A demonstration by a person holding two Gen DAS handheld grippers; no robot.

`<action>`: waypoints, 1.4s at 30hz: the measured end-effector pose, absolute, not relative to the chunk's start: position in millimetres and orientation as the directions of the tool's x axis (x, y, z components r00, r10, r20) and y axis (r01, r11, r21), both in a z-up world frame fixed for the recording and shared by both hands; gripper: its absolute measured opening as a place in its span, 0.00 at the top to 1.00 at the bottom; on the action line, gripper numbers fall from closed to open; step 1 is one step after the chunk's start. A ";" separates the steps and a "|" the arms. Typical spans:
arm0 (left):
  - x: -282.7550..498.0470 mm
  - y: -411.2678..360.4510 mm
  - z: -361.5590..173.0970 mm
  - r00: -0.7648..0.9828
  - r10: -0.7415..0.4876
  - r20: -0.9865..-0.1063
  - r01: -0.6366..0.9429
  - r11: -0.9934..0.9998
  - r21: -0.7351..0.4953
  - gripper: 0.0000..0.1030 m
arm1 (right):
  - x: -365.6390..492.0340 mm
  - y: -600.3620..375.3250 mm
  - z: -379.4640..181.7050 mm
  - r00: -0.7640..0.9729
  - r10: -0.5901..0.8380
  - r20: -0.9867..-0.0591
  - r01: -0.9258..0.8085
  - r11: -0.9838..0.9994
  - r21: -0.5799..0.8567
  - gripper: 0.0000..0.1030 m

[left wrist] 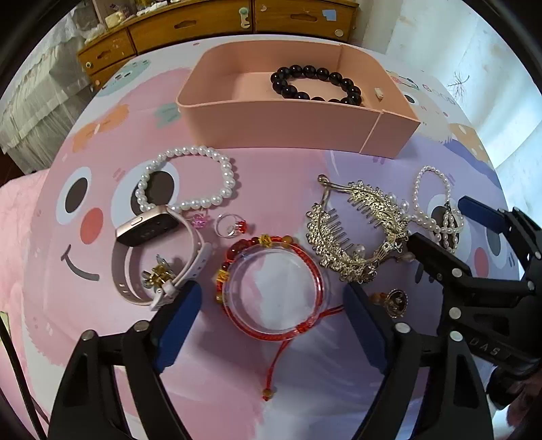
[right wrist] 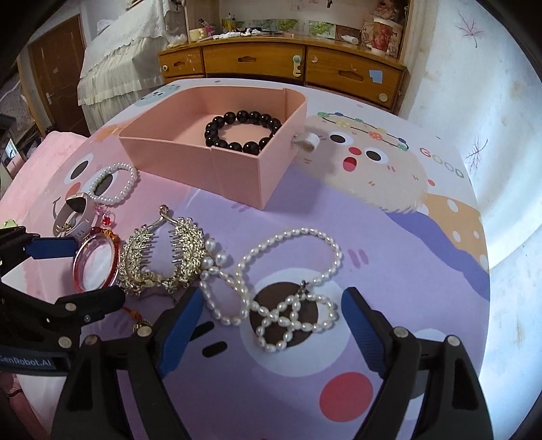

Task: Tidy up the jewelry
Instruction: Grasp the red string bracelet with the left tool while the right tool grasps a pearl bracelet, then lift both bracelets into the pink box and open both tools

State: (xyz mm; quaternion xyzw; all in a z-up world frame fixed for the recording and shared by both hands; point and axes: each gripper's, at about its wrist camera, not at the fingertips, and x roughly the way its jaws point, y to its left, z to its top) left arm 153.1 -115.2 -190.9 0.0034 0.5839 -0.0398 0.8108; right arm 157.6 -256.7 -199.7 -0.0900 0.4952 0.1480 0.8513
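A pink open box holds a black bead bracelet. My left gripper is open, its fingers on either side of a red cord bracelet on a clear ring. My right gripper is open around a small-pearl necklace. A gold hair comb, a pink smartwatch, a white pearl bracelet and a red-stone ring lie on the cartoon mat.
A gold flower earring lies inside the watch strap and a round gold earring by my left gripper's right finger. A wooden dresser stands behind the table. A bed is at the far left.
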 end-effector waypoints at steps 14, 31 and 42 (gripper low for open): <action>153.9 -96.4 -202.6 0.360 -0.080 -0.930 0.109 0.993 -0.044 0.40 | 164.7 -246.5 -192.9 0.465 0.190 -0.865 -0.379 0.925 -0.001 0.89; 130.2 -73.7 -182.1 0.359 -0.190 -0.914 0.206 0.971 -0.122 0.41 | 168.5 -277.2 -184.5 0.439 0.359 -0.824 -0.037 0.923 0.382 0.91; 133.9 -56.6 -130.1 0.260 -0.326 -0.909 0.409 0.890 -0.202 0.40 | 171.7 -261.3 -115.2 0.536 0.421 -0.732 -0.139 0.899 0.415 0.91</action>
